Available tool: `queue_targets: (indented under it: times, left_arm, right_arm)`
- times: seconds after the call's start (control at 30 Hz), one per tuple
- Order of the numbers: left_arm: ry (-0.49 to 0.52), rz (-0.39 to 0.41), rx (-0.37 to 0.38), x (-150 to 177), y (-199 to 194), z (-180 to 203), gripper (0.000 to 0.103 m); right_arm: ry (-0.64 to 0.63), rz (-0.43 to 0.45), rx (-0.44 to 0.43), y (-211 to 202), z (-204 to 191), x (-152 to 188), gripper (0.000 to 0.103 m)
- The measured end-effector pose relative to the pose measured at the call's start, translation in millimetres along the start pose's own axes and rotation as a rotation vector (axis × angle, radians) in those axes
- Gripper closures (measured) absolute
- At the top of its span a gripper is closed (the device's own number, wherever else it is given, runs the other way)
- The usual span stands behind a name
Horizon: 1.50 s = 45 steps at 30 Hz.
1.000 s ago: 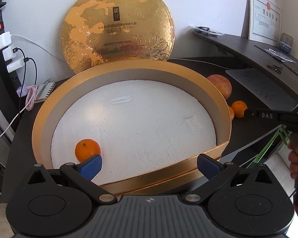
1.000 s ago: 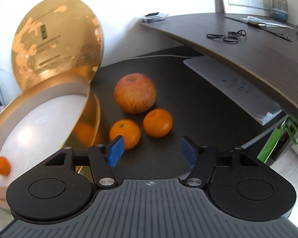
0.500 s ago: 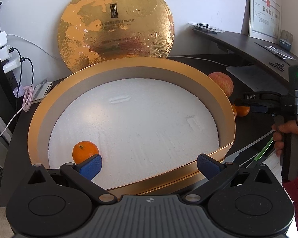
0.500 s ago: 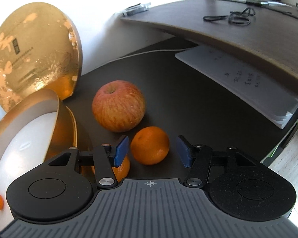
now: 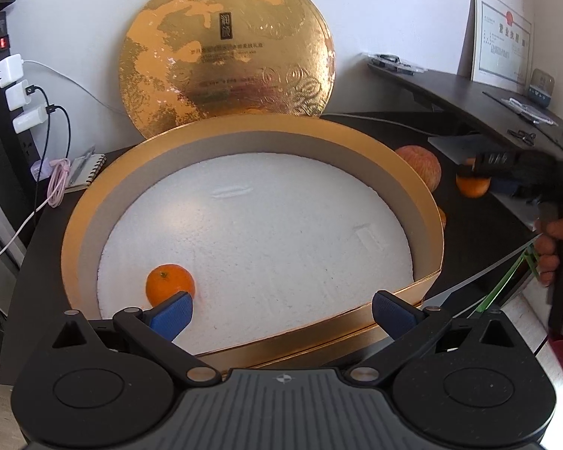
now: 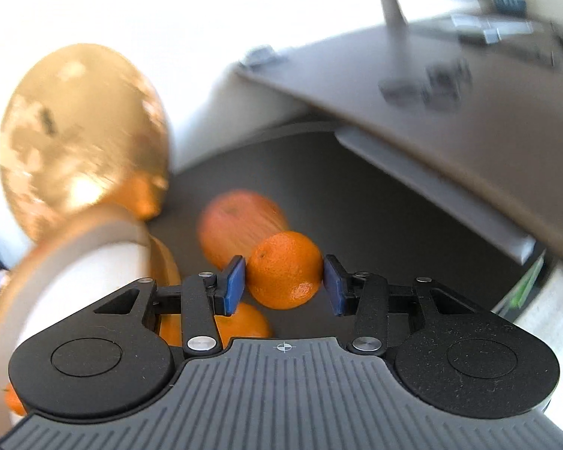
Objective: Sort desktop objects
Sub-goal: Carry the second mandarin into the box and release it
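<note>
Right wrist view shows my right tongs point(image 6: 284, 285) have just been closing and are now clamped on an orange point(image 6: 284, 268), one blue pad against each flank. Behind it sits the apple point(image 6: 240, 225), blurred, and a second orange point(image 6: 244, 324) lies on the dark table point(image 6: 375, 225) just below the left pad. Whether the gripped fruit has cleared the table I cannot tell for sure, though the smear across the background suggests the tongs are in motion.

From the left wrist view, my left tongs point(image 5: 279, 309) stand open with nothing between them, hovering at the near rim of the round gold box point(image 5: 428, 202). One orange already in the box point(image 5: 170, 284) rests on the white foam lining, just beyond the left pad. The gold lid point(image 5: 227, 52) leans upright against the wall behind.

I judge the step in hand to be the pickup of this fruit, with the carry to the box next. That calls for raising it high enough to pass over the gold rim, swinging left, and lowering onto the foam before letting go, away from the fruit already there. The skin is smooth and round, so a firm, level hold matters
</note>
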<state>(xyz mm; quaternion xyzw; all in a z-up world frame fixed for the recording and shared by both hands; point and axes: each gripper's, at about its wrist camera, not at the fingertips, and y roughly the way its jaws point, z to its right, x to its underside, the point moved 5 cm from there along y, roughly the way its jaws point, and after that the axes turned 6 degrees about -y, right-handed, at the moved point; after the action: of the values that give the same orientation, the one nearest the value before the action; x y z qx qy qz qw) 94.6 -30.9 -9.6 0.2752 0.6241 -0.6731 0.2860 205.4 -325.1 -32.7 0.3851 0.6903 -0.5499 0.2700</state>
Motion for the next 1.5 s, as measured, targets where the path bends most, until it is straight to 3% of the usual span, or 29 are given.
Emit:
queue_targets:
  times: [0.17, 0.3, 0.43, 0.67, 0.87, 1.07, 1.33, 1.5]
  left_arm:
    - [-0.047, 0.029, -0.022, 4, -14, -21, 0.000]
    - [-0.099, 0.041, -0.069, 12, -24, -49, 0.000]
    - [-0.154, 0.033, -0.124, 20, -30, -76, 0.000]
    - [-0.202, 0.024, -0.153, 29, -37, -105, 0.000]
    - [-0.259, 0.016, -0.173, 32, -37, -127, 0.000]
    - [-0.273, 0.012, -0.164, 33, -35, -132, 0.000]
    - [-0.263, 0.017, -0.159, 34, -36, -127, 0.000]
    - [-0.240, 0.018, -0.149, 34, -37, -117, 0.001]
  right_arm:
    - [-0.085, 0.080, -0.122, -41, -50, -15, 0.057]
    - [-0.162, 0.061, -0.223, -52, -95, -9, 0.057]
    - [-0.233, -0.033, -0.316, -43, -140, 8, 0.057]
    - [-0.335, -0.248, -0.440, -15, -212, 61, 0.057]
    - [-0.427, -0.371, -0.452, -6, -246, 96, 0.057]
    - [-0.469, -0.439, -0.456, -2, -256, 107, 0.056]
    - [-0.469, -0.411, -0.446, -13, -251, 98, 0.044]
    - [-0.433, -0.361, -0.437, -28, -237, 88, 0.043]
